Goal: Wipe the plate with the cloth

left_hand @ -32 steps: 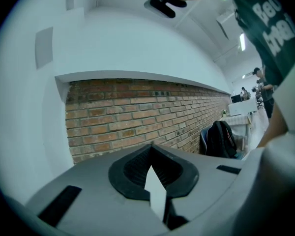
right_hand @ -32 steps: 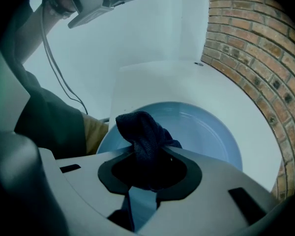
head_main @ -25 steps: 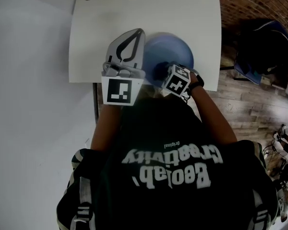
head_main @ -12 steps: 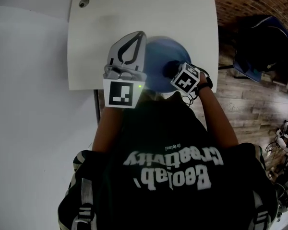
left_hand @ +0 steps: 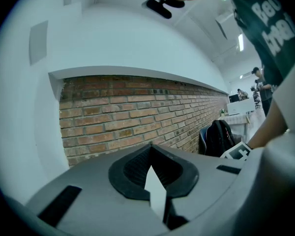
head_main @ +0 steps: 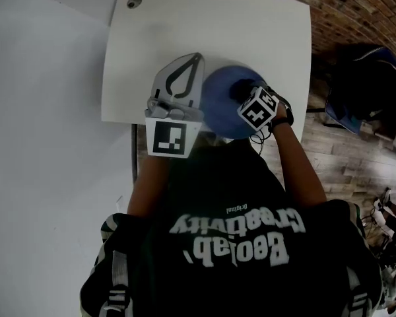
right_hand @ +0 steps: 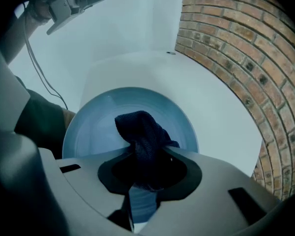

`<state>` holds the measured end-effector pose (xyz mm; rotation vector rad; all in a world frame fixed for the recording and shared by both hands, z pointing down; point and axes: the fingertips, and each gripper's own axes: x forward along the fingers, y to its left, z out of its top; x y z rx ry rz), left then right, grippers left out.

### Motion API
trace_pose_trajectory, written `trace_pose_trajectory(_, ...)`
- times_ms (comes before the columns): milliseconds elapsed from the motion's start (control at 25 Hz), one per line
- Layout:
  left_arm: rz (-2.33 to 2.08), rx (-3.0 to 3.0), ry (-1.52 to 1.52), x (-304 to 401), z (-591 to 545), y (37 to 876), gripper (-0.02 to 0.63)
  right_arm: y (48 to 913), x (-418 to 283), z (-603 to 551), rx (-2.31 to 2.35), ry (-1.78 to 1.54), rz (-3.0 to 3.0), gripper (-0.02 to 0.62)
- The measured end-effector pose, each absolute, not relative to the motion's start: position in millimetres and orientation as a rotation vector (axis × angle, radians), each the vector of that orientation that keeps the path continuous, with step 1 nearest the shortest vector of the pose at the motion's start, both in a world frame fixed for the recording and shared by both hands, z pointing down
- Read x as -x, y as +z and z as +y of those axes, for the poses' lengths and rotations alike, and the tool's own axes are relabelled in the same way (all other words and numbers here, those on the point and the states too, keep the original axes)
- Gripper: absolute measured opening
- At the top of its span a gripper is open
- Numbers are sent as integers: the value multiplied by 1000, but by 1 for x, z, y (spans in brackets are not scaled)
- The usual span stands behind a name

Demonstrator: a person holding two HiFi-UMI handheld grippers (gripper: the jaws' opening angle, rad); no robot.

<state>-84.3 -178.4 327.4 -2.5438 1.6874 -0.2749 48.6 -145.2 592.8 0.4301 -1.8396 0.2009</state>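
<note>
Right gripper: jaws clamped on a bunched dark blue cloth. The cloth's free end rests on the blue plate, roughly mid-plate. The plate sits on the white table, near the edge closest to the person. Left gripper: jaws together, nothing between them, lying on the table just left of the plate in the head view.
</note>
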Motion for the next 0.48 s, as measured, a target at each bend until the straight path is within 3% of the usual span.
trace_pose_trajectory(480,1750,2519,-286,112,-171,330,2,590,1,-147,-363,94,-1885,86)
